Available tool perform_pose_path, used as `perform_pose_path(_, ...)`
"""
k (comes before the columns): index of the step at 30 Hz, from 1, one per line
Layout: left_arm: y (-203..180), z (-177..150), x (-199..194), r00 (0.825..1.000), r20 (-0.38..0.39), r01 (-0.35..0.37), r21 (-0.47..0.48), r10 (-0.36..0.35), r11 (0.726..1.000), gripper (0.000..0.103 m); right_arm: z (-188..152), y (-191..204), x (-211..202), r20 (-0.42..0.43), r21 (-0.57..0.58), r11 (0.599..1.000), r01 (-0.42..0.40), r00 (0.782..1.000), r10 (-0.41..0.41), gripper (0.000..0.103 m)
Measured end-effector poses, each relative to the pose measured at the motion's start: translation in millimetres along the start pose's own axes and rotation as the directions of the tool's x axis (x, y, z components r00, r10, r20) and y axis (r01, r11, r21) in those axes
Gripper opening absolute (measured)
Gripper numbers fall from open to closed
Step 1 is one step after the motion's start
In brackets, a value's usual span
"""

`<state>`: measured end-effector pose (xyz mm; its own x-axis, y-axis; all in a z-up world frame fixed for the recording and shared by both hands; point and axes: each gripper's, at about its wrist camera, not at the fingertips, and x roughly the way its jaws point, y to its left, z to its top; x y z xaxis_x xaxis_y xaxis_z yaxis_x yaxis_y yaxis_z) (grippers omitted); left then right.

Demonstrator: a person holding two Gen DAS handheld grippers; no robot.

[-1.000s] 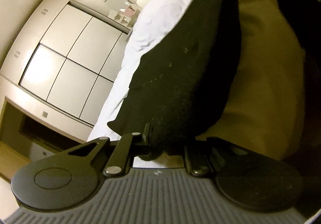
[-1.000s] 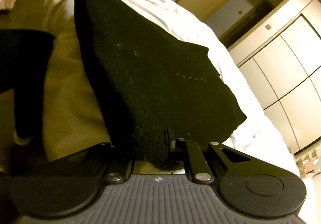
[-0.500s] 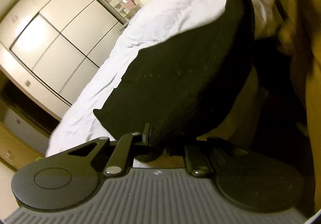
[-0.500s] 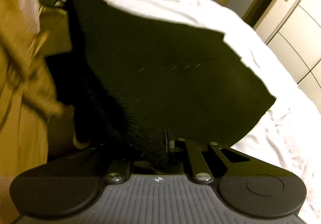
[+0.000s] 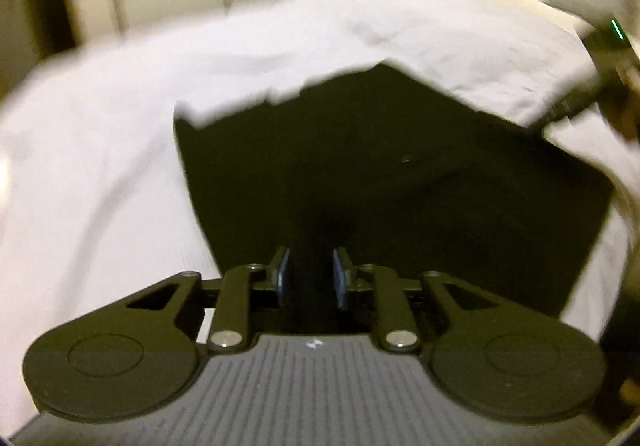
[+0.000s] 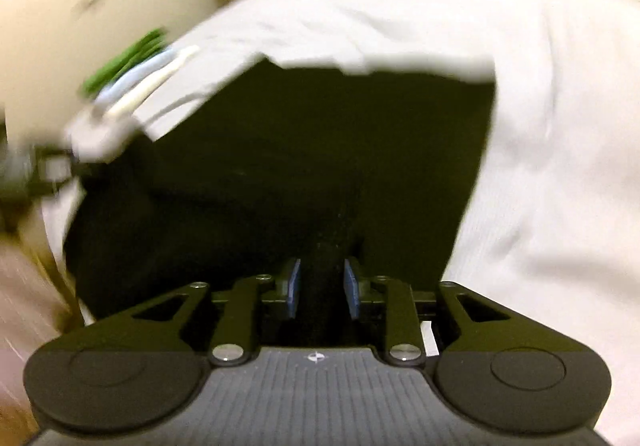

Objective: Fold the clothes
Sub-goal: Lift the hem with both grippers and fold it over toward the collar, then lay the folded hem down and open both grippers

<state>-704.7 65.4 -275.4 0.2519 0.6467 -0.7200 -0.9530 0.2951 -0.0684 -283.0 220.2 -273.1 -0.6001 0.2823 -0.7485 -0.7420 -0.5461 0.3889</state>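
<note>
Black garment (image 5: 380,174) flat on bed (image 5: 100,174), orientation unclear.

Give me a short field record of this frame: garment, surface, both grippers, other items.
garment: black fabric garment, spread on the bed
surface: white bed sheet, wrinkled
left gripper: jaws have just been opening; a fold of the black garment lies between the blue pads, which stand apart from it
right gripper: jaws have just been opening; a ridge of garment runs between its pads, gap visible on both sides
other items: stack of folded clothes, green on top, at the far left of the bed in the right wrist view
image quality: motion blur in both views
</note>
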Motion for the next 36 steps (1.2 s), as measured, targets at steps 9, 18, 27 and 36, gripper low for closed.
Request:
perform_pose_path(9, 19.3, -21.1, 1.7, 0.999, 0.011, 0.052, -0.138, -0.051, 0.989, 0.036, -41.7, -27.1, 10.1, 0.071, 0.187, 0.974, -0.126, 0.991, 0.114, 0.041)
perform_pose_path(18, 2.1, -12.0, 7.0, 0.996, 0.087, 0.004, -0.07, 0.002, 0.998, 0.011, -44.9, 10.7, 13.4, 0.106, 0.053, 0.999, 0.012, 0.994, -0.017, 0.01)
perform_pose_path(27, 12.2, 13.1, 1.9, 0.975, 0.214, -0.05, -0.076, 0.065, 0.996, 0.011, -26.1, 11.6, -13.2, 0.236, 0.062, 0.996, 0.058, 0.969, -0.071, 0.008)
perform_pose_path(36, 15.2, 2.9, 46.8, 0.988, 0.111, -0.111, 0.005, 0.109, 0.994, 0.019, -36.9, -16.9, 28.0, 0.115, 0.179, 0.973, 0.146, 0.979, -0.169, 0.008)
